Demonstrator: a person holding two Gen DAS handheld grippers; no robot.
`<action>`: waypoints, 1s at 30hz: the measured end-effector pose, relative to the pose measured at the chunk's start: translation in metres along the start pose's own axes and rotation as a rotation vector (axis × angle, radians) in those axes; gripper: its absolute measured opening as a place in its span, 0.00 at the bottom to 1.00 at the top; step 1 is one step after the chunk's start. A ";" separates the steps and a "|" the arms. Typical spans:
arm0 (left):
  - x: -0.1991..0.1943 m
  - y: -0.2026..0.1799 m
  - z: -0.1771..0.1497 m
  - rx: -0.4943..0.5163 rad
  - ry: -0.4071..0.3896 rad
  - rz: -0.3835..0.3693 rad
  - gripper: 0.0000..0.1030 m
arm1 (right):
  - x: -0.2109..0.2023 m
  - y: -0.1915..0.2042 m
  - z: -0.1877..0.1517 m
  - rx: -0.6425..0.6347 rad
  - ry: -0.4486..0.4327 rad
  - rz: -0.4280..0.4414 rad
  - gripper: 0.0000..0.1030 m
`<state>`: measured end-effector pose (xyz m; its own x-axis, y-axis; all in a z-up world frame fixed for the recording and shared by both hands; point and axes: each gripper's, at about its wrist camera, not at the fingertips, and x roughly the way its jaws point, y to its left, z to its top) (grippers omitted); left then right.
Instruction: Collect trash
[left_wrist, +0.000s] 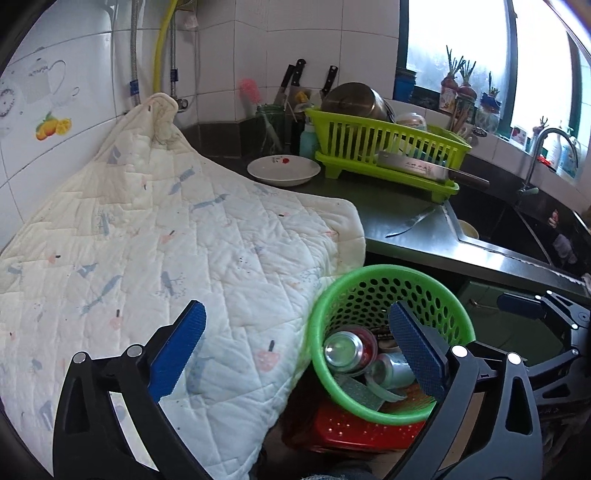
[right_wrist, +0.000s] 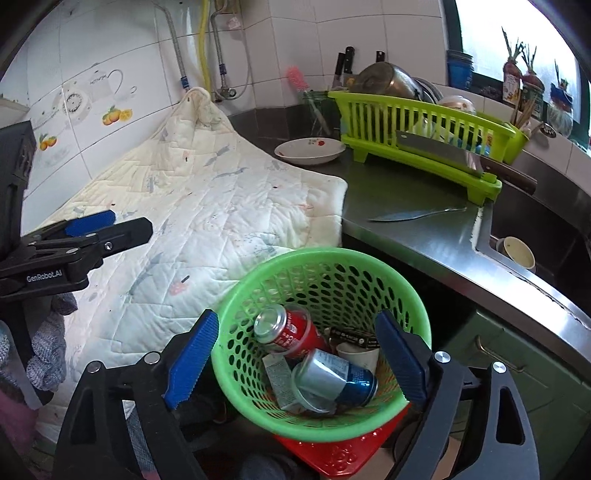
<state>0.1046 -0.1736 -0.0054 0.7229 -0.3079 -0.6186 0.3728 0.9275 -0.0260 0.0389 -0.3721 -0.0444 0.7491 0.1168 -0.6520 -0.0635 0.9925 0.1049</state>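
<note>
Kitchen corner, white tiled walls, dark steel counter (right_wrist: 424, 236) with a sink at its right end.

Landmark: round green perforated plastic basket (right_wrist: 236, 354), seated on a red plastic stool (right_wrist: 332, 452) below the counter's front edge.

Right gripper (right_wrist: 295, 363): pitched down over the basket, blue-padded jaws spread wide, one pad outside the basket's left wall, the other over its right rim. Nothing between the pads but the basket's opening; no grip.

Left gripper (left_wrist: 295, 349): also pitched down, jaws fully apart and empty. Its left pad hangs over the white quilted cloth (left_wrist: 166, 240) left of the basket, its right pad over the basket's mouth. In the right wrist view it shows side-on, left of the basket, above the cloth.

Trash, all inside the basket: red drinks can (right_wrist: 291, 330), blue and silver can (right_wrist: 338, 376), white paper cup (right_wrist: 358, 355), small black carton (right_wrist: 351, 336), clear plastic cup (right_wrist: 314, 397), flat grey packet (right_wrist: 279, 380).

Beyond the basket, on the counter: loose steel knife (right_wrist: 410, 214), white shallow dish with red print (right_wrist: 310, 150), lime plastic dish rack (right_wrist: 424, 122) with a cleaver (right_wrist: 439, 153) across its front and an upturned steel pot (right_wrist: 388, 81) inside. Window sill behind the rack carries jars of sprouting bulbs (right_wrist: 517, 74).
</note>
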 end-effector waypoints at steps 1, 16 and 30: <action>-0.003 0.004 -0.001 -0.001 -0.005 0.019 0.95 | 0.001 0.006 0.001 -0.005 0.003 0.015 0.83; -0.047 0.067 -0.023 -0.097 -0.051 0.195 0.95 | 0.010 0.058 0.021 -0.041 0.003 0.083 0.88; -0.076 0.092 -0.041 -0.160 -0.088 0.265 0.95 | 0.007 0.071 0.027 -0.030 -0.020 0.125 0.88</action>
<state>0.0600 -0.0558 0.0075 0.8329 -0.0621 -0.5499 0.0739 0.9973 -0.0006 0.0572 -0.3019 -0.0210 0.7471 0.2388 -0.6203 -0.1765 0.9710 0.1612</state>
